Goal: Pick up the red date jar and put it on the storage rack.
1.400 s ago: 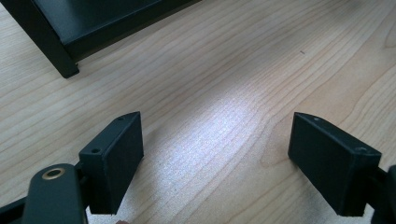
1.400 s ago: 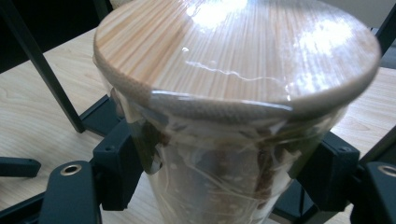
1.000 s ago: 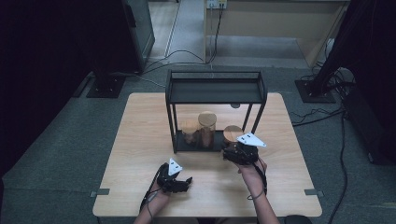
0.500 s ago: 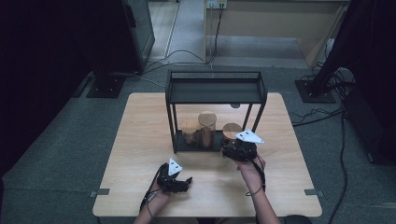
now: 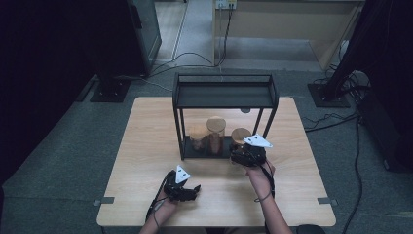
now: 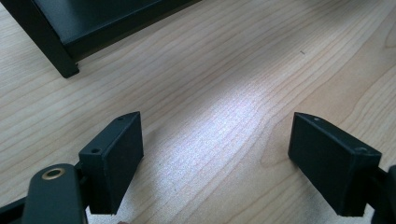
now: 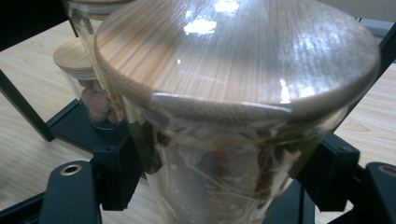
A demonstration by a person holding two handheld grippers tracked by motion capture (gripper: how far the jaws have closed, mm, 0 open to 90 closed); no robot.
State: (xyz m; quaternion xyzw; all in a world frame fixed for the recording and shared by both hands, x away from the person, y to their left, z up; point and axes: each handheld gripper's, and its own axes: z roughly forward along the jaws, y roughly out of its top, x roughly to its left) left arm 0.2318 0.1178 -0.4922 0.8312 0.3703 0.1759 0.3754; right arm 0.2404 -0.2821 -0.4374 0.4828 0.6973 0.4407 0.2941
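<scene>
A person sits at a wooden bench [image 5: 146, 146] holding tongs in each hand. The right tongs [image 5: 242, 155] are clamped around a glass jar [image 7: 224, 186] with a round wooden lid [image 7: 233, 51]; a black jaw presses each side of the glass. The jar is at the right end of the lower shelf of a black rack [image 5: 224, 95] standing mid-bench. Two more lidded jars [image 5: 215, 134] stand to its left on that shelf. The left tongs [image 5: 192, 191] rest low over bare wood near the front edge, jaws apart with nothing between them, a rack foot [image 6: 65, 70] just ahead.
</scene>
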